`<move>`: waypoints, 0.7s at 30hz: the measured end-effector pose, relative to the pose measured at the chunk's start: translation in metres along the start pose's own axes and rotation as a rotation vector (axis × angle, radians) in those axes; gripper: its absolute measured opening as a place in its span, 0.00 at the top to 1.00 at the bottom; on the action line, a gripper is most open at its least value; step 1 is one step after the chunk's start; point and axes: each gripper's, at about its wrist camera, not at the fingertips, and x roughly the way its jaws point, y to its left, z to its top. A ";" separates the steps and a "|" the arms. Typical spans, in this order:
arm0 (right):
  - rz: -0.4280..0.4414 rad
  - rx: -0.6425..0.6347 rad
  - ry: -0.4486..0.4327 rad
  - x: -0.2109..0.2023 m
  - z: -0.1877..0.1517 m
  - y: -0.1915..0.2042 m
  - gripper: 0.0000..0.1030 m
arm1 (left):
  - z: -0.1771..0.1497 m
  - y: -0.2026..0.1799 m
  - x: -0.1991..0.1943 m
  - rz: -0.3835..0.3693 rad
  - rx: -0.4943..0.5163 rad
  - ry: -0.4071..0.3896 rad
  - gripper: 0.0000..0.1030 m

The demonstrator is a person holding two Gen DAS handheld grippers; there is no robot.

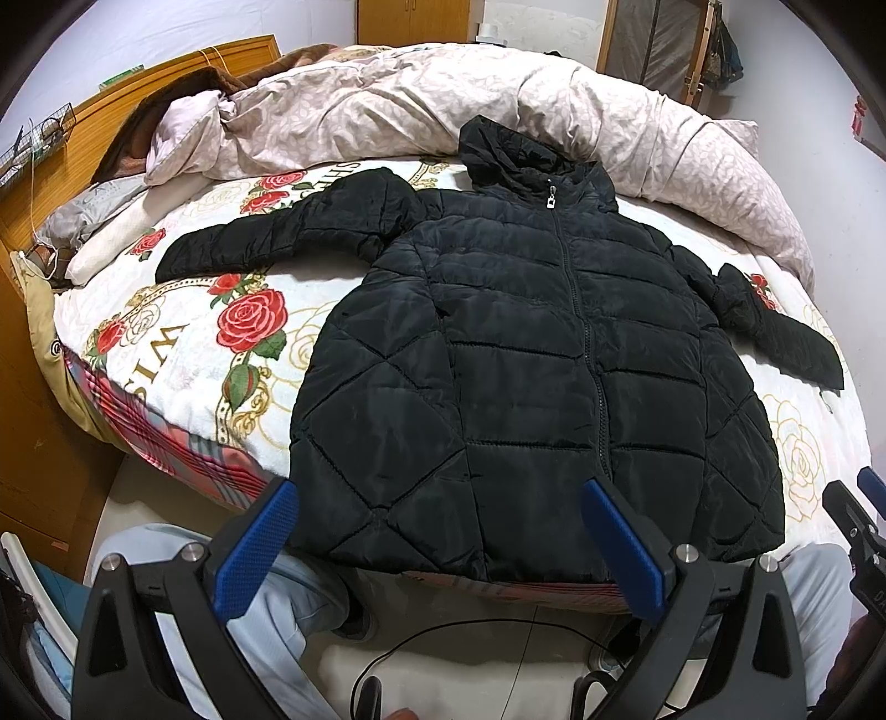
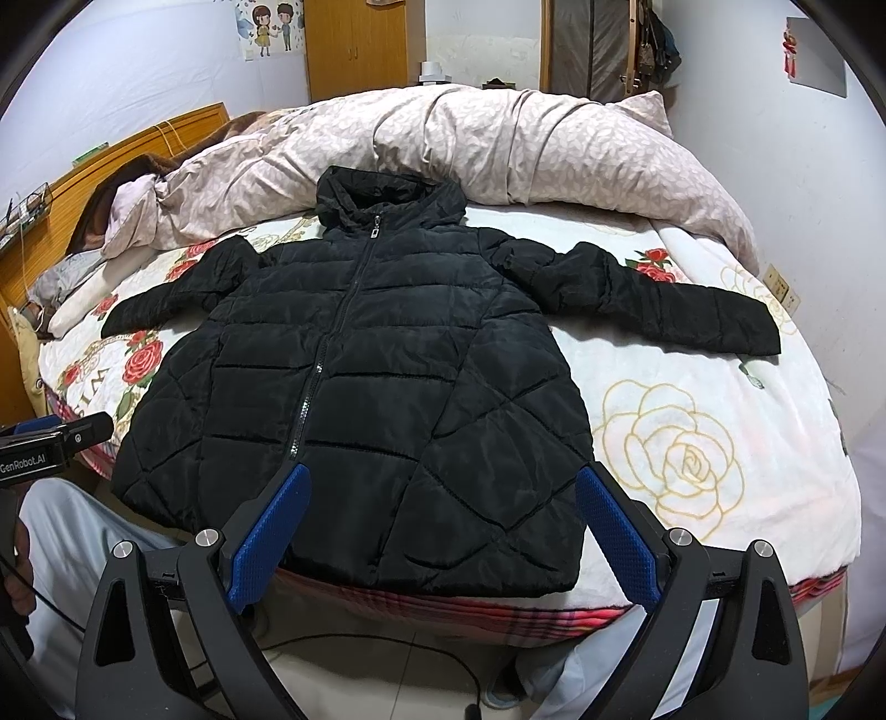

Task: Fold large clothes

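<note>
A black quilted hooded jacket [image 1: 526, 354] lies flat and zipped on the bed, front up, hood toward the far side, both sleeves spread out sideways. It also shows in the right wrist view [image 2: 376, 365]. My left gripper [image 1: 437, 498] is open and empty, held near the jacket's hem at the bed's near edge. My right gripper [image 2: 443, 487] is open and empty, near the hem's right part. The left gripper's body shows at the left edge of the right wrist view [image 2: 50, 443]; the right gripper's body shows at the right edge of the left wrist view [image 1: 853, 515].
The bed has a white rose-print blanket [image 2: 692, 443] and a rumpled pale pink duvet [image 2: 526, 155] bunched along the far side. A wooden headboard [image 1: 183, 72] is at the left. A wooden wardrobe [image 2: 360, 50] stands behind. A black cable [image 1: 443, 637] lies on the floor below.
</note>
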 end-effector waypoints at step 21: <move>0.007 -0.014 0.000 0.016 0.011 0.002 0.06 | 0.006 0.010 0.018 -0.018 -0.039 0.035 0.00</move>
